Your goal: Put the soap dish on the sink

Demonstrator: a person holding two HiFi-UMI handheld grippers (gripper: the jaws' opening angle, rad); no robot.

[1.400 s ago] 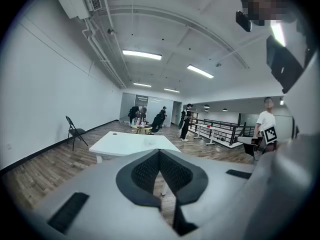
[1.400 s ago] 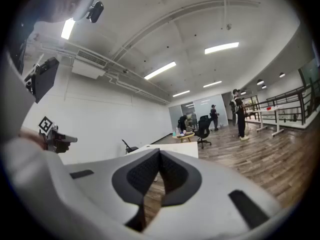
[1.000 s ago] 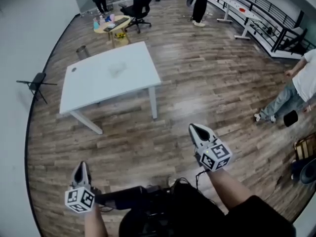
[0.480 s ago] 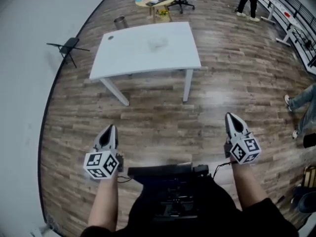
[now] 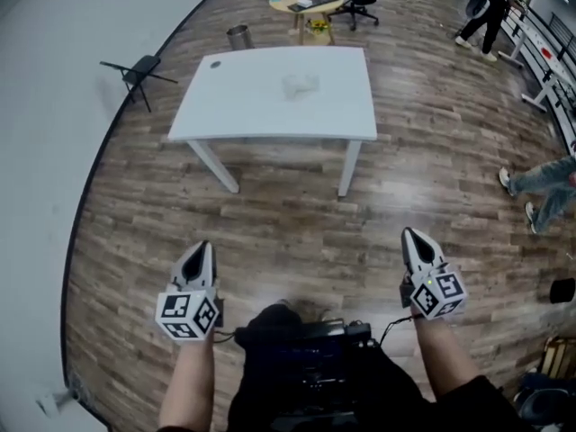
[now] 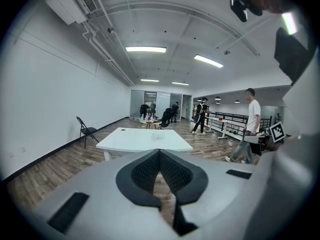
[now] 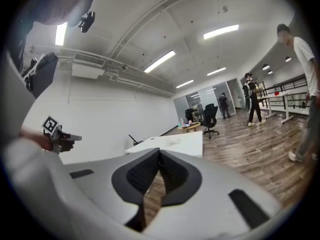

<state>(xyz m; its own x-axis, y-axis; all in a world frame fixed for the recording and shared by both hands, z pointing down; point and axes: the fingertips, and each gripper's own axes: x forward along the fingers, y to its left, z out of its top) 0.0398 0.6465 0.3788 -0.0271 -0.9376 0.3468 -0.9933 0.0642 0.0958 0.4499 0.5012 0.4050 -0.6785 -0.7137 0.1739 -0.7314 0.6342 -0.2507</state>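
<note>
Head view: a white rectangular worktop stands on the brown wood-plank floor, well ahead of both hands. One small pale object lies near the worktop's middle, a little toward its far edge. It is probably the soap dish, but it is too small to confirm. No sink is in view. The left tongs and right tongs are held low over the floor, well short of the worktop's near edge.

Left gripper view: the left tongs are fully closed with nothing between the jaws. The worktop and the pale object lie straight ahead.

Right gripper view: the right tongs are likewise pressed together and empty. The worktop lies ahead, slightly to the right.

Judgement: this is the approach step, and pickup has not begun. Next comes closing in on the near edge, opening one pair of tongs before reaching for the object, and locating the sink.
</note>
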